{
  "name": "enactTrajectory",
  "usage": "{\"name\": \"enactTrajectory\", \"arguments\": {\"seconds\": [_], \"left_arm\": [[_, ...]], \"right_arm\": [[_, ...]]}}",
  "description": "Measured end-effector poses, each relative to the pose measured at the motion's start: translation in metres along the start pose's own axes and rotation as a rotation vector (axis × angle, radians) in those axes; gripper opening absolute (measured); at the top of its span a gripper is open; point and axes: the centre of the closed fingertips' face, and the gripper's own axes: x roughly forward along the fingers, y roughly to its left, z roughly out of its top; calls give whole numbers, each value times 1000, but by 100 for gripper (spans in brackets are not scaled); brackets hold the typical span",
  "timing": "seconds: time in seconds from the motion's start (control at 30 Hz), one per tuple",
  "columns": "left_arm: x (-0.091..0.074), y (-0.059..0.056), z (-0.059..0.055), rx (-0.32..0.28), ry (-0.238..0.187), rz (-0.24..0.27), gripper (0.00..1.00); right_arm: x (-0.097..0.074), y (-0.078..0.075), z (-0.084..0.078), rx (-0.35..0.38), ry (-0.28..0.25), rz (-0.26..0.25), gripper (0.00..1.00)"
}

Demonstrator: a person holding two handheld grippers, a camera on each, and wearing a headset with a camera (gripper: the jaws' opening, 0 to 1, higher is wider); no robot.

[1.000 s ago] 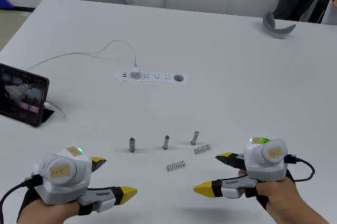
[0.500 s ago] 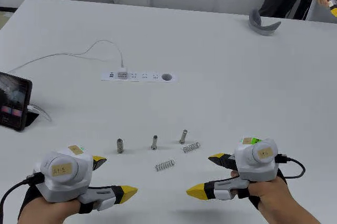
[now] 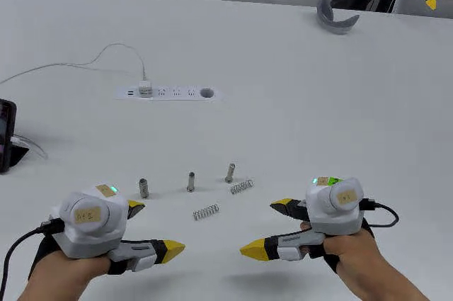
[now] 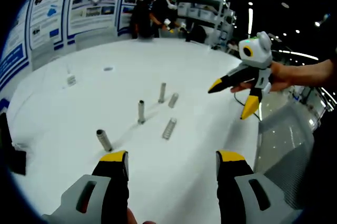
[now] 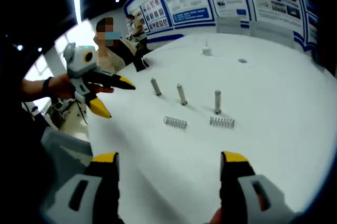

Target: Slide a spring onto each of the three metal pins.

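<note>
Spring-to-pin fitting: two springs loose, both grippers unladen.
Head view: left pin apparently sleeved with a spring; middle pin and right pin bare; near spring laid flat before the row, far spring just beside the right pin. Left gripper and right gripper held low over the table, jaws spread wide, nothing gripped. Left gripper view: near spring lined up ahead between the jaws. Right gripper view: both springs ahead, the far one to the right. Recommended: a spring to be pinched lightly near one end, bore left clear, tipped upright and aligned over a bare pin.
</note>
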Motion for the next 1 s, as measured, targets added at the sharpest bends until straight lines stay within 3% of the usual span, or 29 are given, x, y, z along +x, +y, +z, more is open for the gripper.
{"name": "enactTrajectory", "arguments": {"seconds": [0.47, 1.0], "left_arm": [[26, -5, 5, 32, 26, -38, 66], [60, -10, 1, 46, 70, -84, 65]], "right_arm": [[-4, 5, -4, 19, -8, 5, 80], [-11, 17, -12, 11, 4, 24, 82]]}}
